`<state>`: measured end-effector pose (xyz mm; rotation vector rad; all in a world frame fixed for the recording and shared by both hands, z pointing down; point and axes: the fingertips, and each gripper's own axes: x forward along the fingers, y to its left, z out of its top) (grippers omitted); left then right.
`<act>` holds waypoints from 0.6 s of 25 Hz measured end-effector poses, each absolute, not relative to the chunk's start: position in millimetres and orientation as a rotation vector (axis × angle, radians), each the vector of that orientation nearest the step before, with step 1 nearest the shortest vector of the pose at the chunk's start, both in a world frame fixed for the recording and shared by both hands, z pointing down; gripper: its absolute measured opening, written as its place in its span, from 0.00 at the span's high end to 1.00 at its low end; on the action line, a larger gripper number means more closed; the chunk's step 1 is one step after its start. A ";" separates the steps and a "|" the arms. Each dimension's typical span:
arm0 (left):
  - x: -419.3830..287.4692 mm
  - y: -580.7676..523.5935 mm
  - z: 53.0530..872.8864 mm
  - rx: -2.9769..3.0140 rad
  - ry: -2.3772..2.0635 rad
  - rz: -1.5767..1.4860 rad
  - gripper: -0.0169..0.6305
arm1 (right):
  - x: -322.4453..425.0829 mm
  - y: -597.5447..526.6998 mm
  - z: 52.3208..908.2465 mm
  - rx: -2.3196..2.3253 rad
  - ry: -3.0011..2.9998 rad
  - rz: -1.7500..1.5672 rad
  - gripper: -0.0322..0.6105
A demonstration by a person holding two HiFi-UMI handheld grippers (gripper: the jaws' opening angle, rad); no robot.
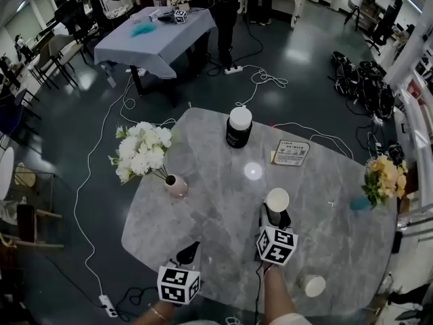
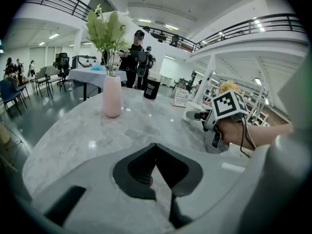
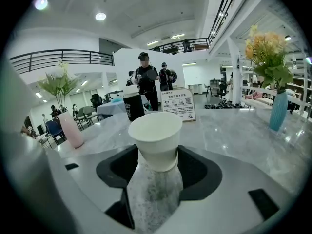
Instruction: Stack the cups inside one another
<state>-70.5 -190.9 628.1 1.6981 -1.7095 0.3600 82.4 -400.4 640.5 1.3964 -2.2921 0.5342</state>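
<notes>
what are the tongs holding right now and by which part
The right tongs grip the white paper cup by its lower sides, near the base. The left tongs are shut on nothing.

The paper cup [image 3: 155,133] looks matt, the marble-look table [image 1: 203,212] glossy and smooth.

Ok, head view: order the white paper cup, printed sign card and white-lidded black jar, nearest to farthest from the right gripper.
1. The white paper cup: between the right gripper's jaws.
2. The printed sign card: beyond it, slightly right.
3. The white-lidded black jar: farthest, left of the card.
</notes>
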 end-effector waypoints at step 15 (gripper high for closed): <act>-40.4 -193.9 604.2 1.817 -1.673 0.324 0.98 | 110.6 -353.5 589.4 1.421 -2.309 0.547 0.58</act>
